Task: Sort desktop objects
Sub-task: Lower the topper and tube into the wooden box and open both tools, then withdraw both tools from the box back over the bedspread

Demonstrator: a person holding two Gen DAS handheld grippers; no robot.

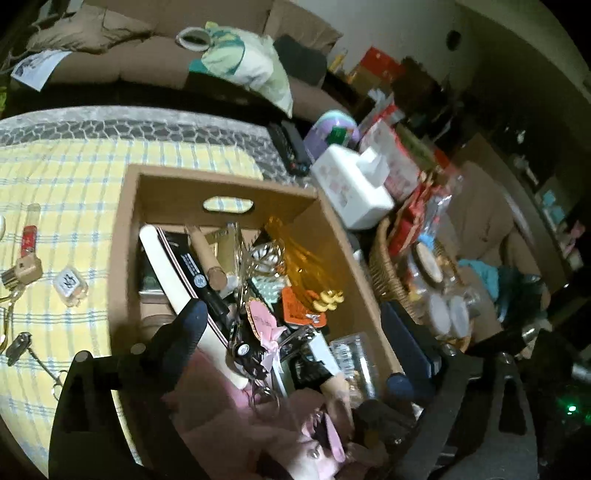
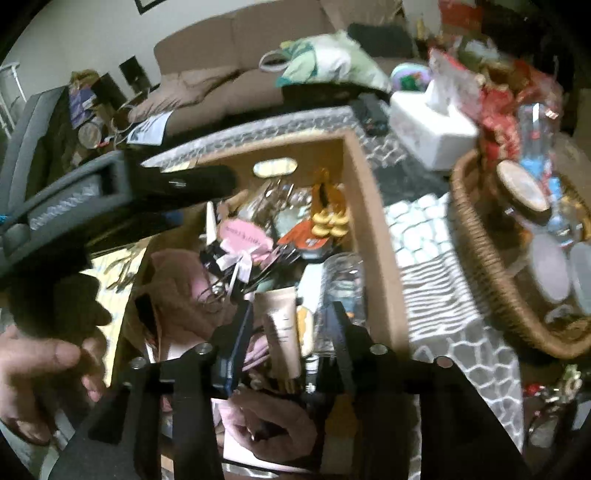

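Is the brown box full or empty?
Full. The brown box is crowded with things, like a pink tag and a beige tube.

Beyond the tool, across the worktop (image 1: 44,122) with its grey pebble-pattern cover, a brown sofa (image 1: 155,62) stands against a pale wall (image 2: 92,26). A brown cushion (image 1: 88,29) lies at its far-left end and a leaf-print pillow (image 1: 243,62) rests toward its right. A yellow checked cloth (image 1: 74,177) covers the worktop to the left of the tool. A dark picture-frame corner (image 2: 147,4) hangs on the wall above the sofa. To the right of the tool the room falls into shadow, with red boxes (image 1: 380,62) stacked by the wall. Light is dim and uneven.
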